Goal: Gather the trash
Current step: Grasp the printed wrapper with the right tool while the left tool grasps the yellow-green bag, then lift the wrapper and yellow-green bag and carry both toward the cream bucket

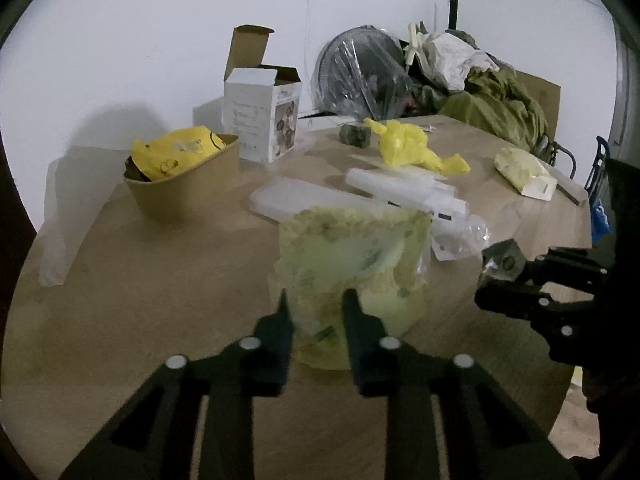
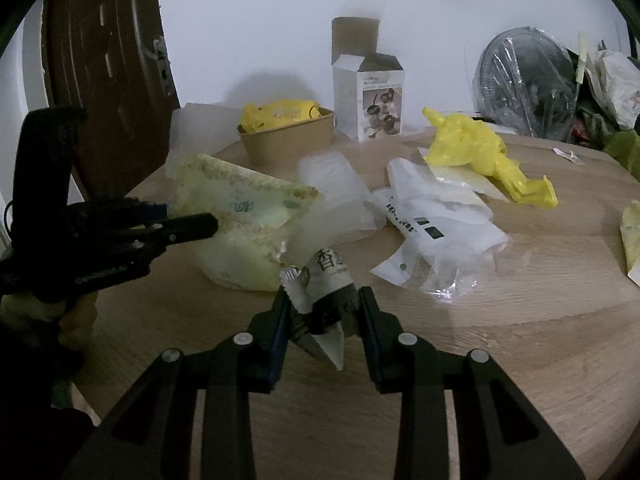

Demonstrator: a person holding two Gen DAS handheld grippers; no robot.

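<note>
Left claw (image 1: 314, 300) around pale-green bag (image 1: 352, 264)

dim room: white wall (image 1: 160, 40), round wooden table (image 1: 140, 280), dark brown door (image 2: 112, 92) at left.

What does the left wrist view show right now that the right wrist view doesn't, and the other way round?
Only the left wrist view: a small dark green lump near the table's far edge and a heap of olive green cloth beyond the table.

Only the right wrist view: a dark wooden door and the printed characters on the small wrapper that the right gripper is shut on.

Both: the left gripper shut on the pale green bag, the brown paper bowl, the open white carton, the yellow plastic bag and the wrapped fan.
</note>
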